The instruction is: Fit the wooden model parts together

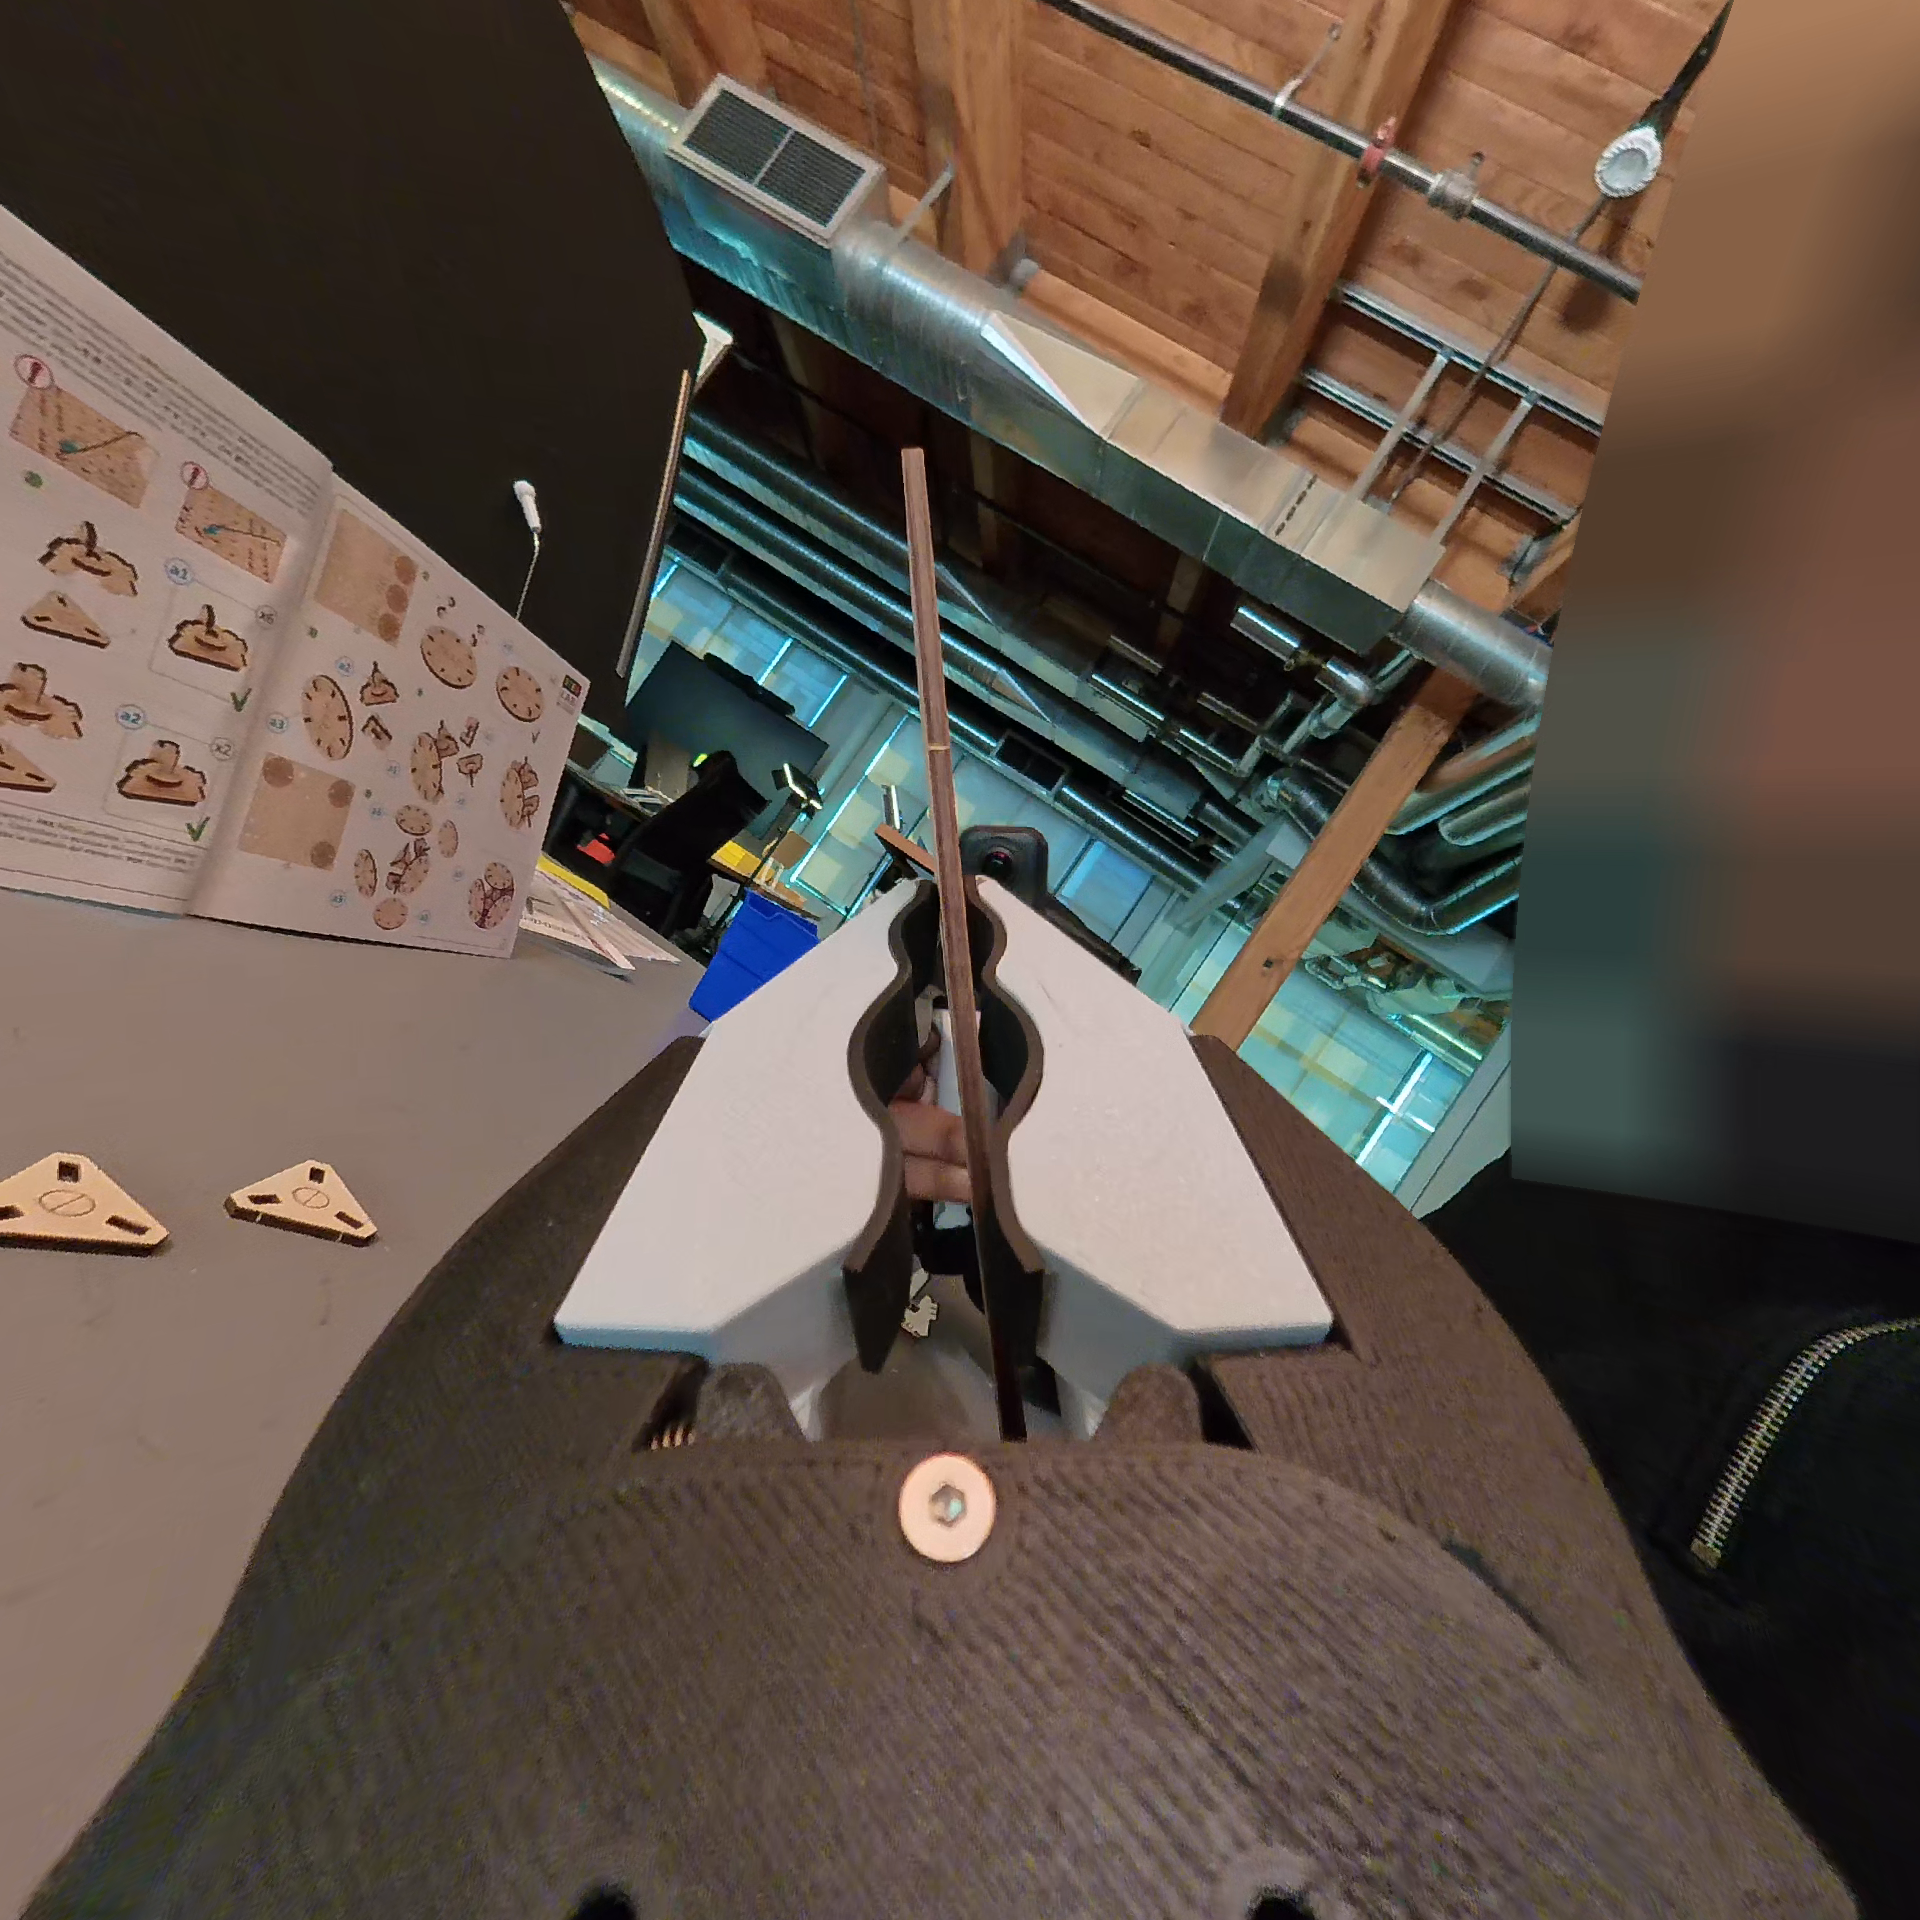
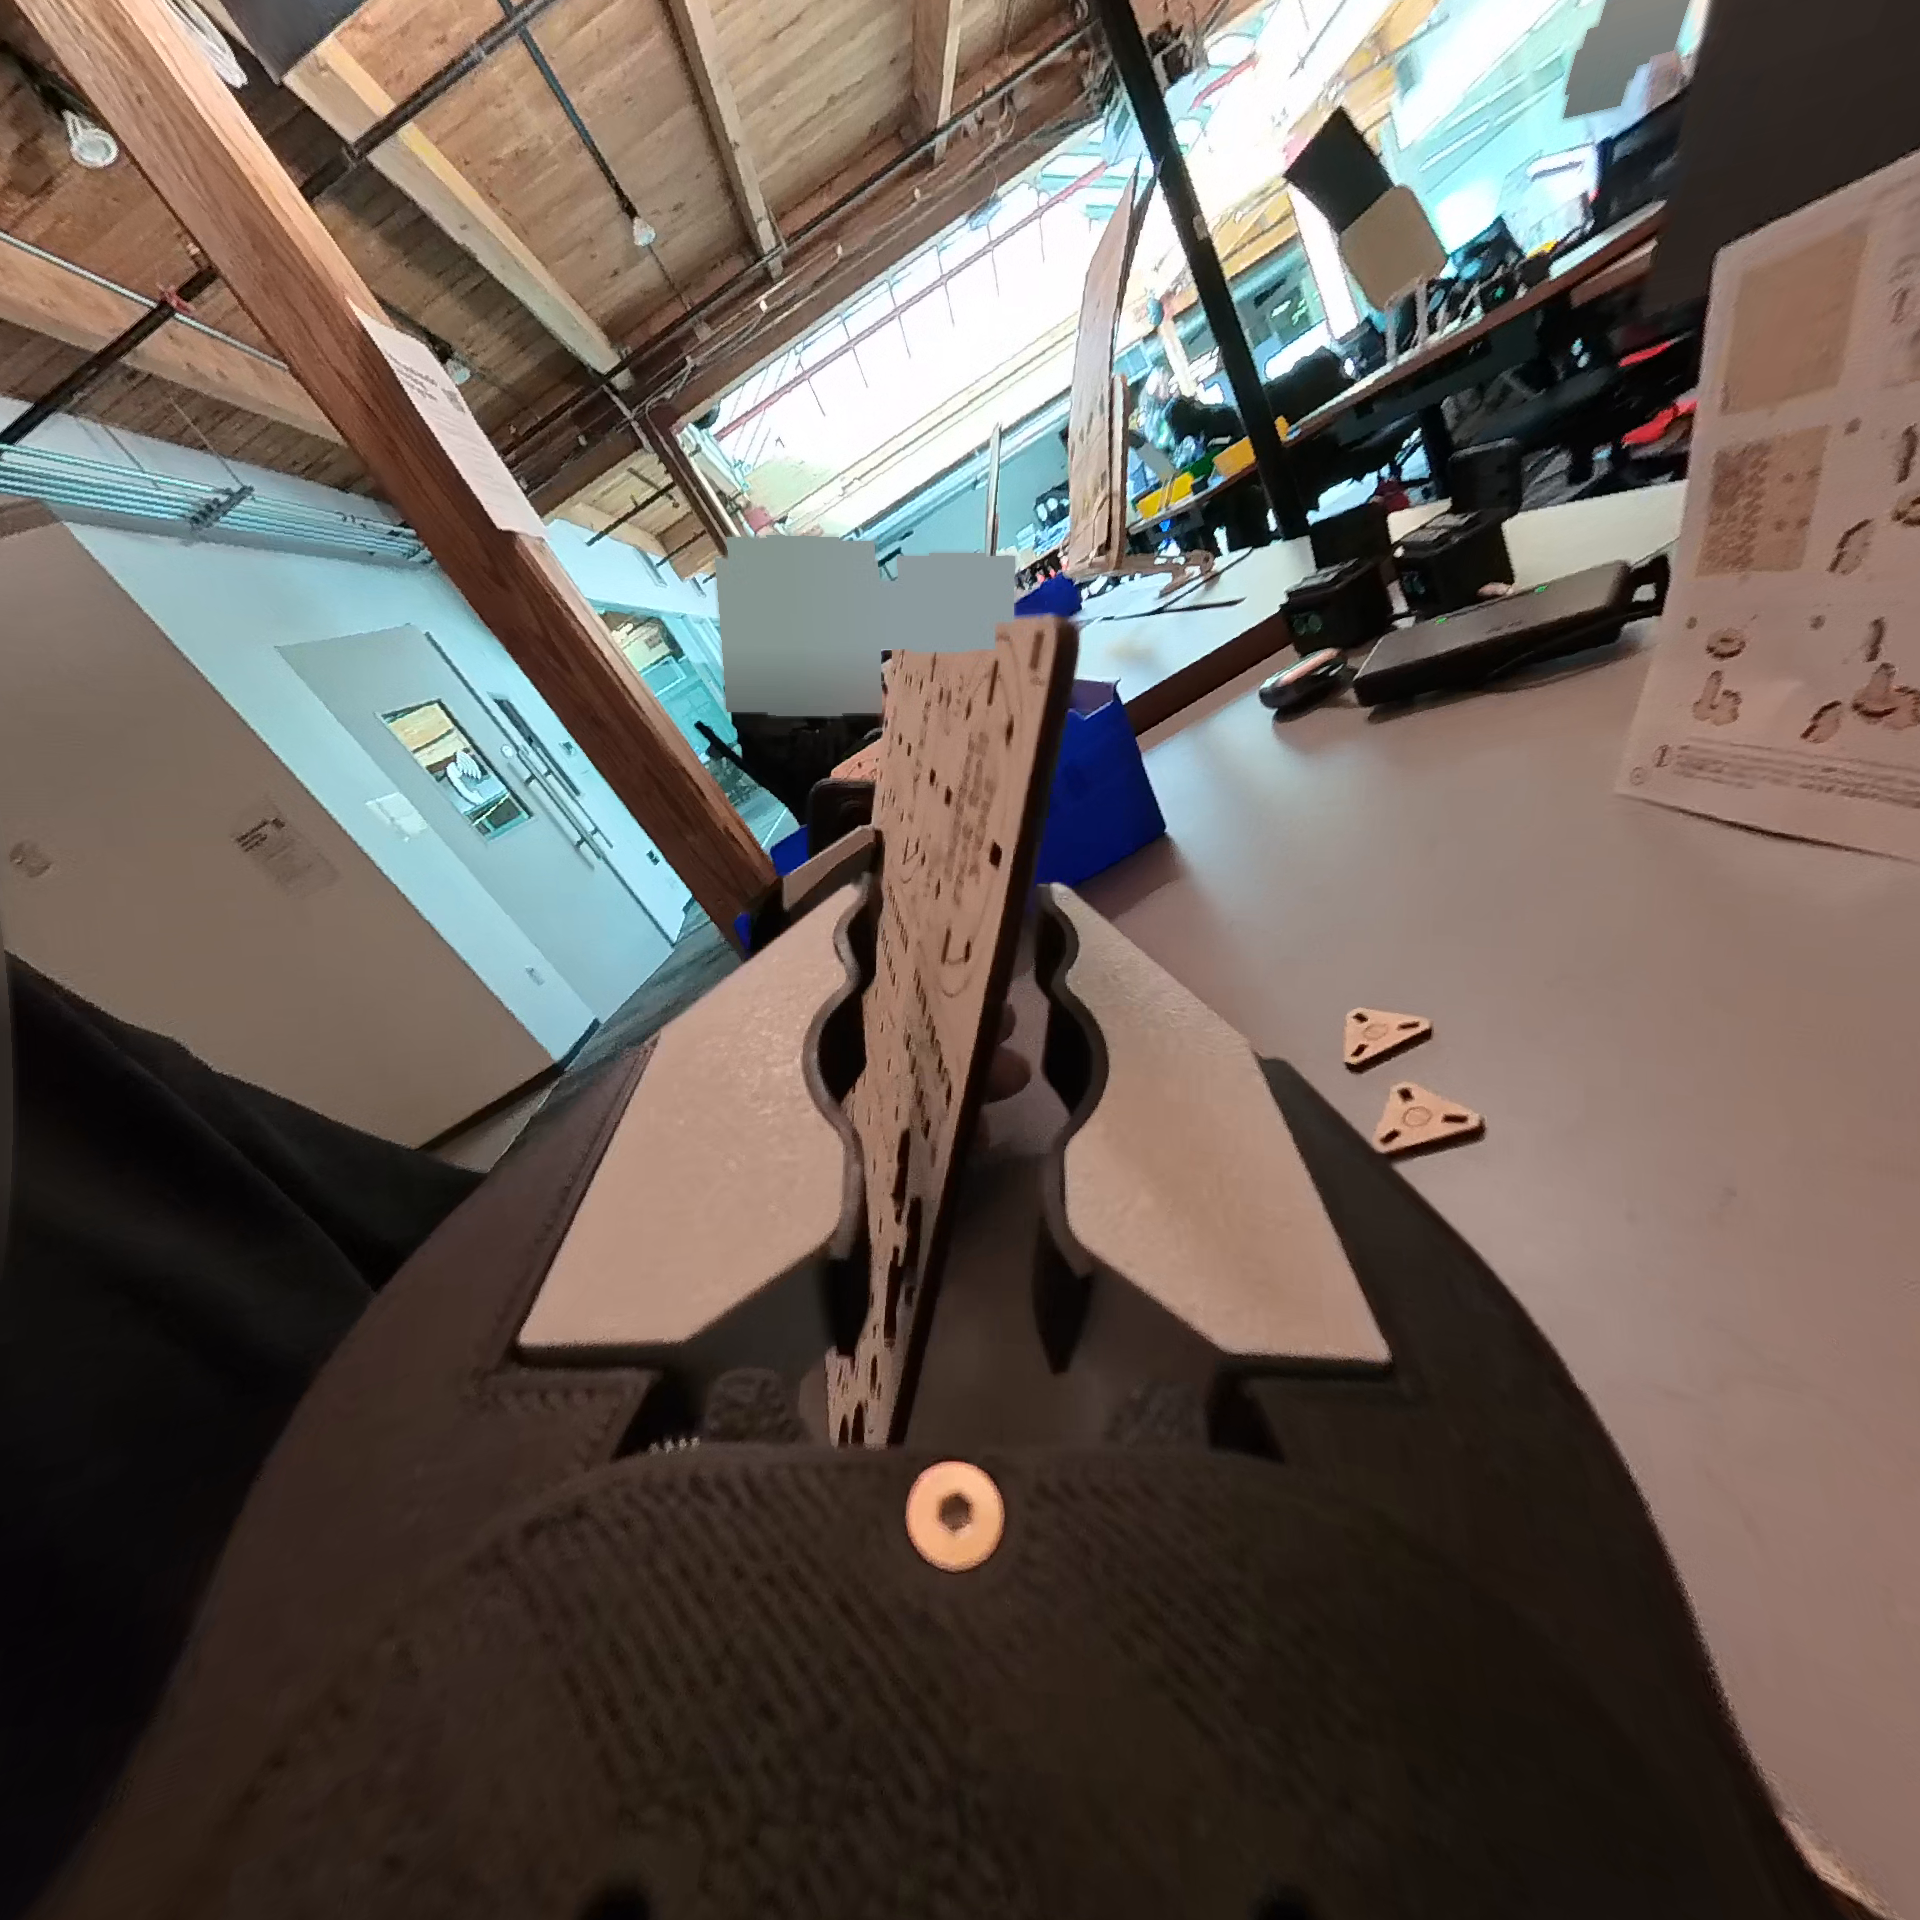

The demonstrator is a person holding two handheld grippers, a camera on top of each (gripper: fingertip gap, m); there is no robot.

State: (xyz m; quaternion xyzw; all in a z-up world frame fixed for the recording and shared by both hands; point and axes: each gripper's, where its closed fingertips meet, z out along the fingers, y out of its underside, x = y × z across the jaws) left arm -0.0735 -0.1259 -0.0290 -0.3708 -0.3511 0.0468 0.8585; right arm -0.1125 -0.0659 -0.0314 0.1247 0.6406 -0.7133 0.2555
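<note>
My left gripper (image 1: 948, 894) is shut on a thin laser-cut wooden sheet (image 1: 930, 675), seen edge-on and rising past the fingertips. The same sheet (image 2: 966, 748) shows its engraved face in the right wrist view, where it stands tilted between the fingers of my right gripper (image 2: 951, 904). The right jaws are apart. The left finger (image 2: 831, 935) lies near the sheet's face, and a gap shows beside the right finger (image 2: 1070, 935). The right gripper's camera (image 1: 1003, 857) shows just behind the sheet in the left wrist view. Both grippers are raised above the grey table (image 2: 1558, 987).
Two small triangular wooden pieces (image 1: 303, 1202) (image 2: 1385, 1034) lie on the table. An open instruction booklet (image 1: 260, 675) (image 2: 1808, 582) stands at the back. A blue bin (image 1: 753, 951) (image 2: 1096, 800) is beyond the grippers. Black devices (image 2: 1496, 634) sit far right. A dark zipped jacket (image 1: 1766, 1455) is close. One gripper's finger ends stand about 8 cm off the other's.
</note>
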